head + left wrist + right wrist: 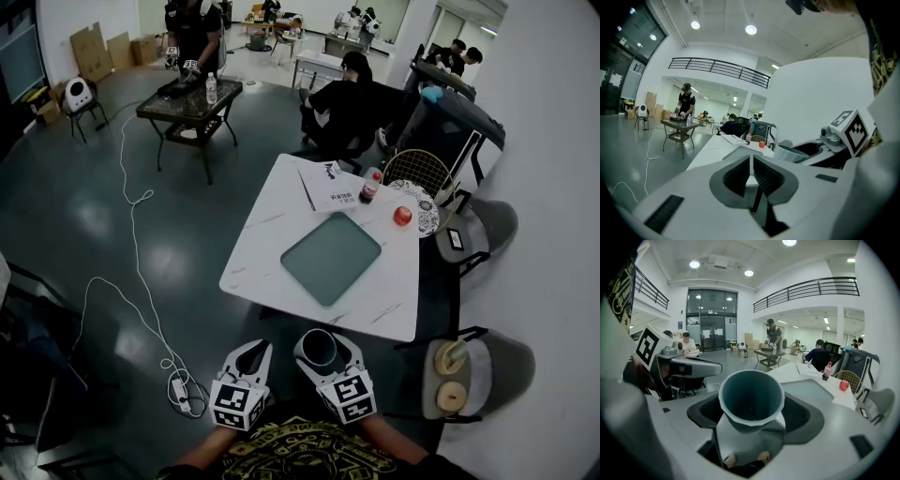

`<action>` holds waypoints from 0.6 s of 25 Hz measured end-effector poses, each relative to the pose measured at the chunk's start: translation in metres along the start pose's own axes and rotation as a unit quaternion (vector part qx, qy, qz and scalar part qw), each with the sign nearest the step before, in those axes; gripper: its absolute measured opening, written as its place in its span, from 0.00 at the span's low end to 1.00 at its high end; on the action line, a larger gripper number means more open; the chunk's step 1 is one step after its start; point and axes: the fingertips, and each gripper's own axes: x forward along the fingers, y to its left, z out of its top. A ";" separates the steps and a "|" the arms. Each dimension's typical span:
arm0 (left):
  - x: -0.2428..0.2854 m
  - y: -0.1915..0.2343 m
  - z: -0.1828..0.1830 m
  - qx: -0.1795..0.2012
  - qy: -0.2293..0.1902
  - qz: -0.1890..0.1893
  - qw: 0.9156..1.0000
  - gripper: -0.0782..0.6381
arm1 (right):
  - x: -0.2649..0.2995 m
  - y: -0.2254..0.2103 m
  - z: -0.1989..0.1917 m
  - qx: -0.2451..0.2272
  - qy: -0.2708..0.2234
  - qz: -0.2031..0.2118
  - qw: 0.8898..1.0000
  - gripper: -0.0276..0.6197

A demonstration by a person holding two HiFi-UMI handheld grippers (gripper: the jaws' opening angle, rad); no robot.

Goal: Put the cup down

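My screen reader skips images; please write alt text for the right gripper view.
The right gripper holds a teal cup in its jaws, its open mouth facing the camera. Ahead lies a table with a tray, a bottle and a round red item.

Cam setup:
Head view steeply down over left gripper (258, 352), right gripper (319, 349), table's (272, 244) near edge; gripper views low, behind own jaws, cup (751, 399) close in right's, facing across table; bottle (370, 185) in all.

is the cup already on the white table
No, the cup is clamped in the right gripper, short of the table's near edge.
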 end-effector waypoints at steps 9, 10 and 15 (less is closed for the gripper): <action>0.017 0.018 0.004 -0.012 0.004 0.020 1.000 0.16 | 0.022 -0.018 0.006 0.003 0.001 0.004 1.000 0.62; 0.021 0.020 0.004 -0.014 0.005 0.021 1.000 0.16 | 0.025 -0.020 0.006 0.004 0.002 0.007 1.000 0.62; 0.043 0.023 0.016 -0.016 0.006 0.019 1.000 0.16 | 0.033 -0.041 0.018 0.011 0.006 0.001 1.000 0.62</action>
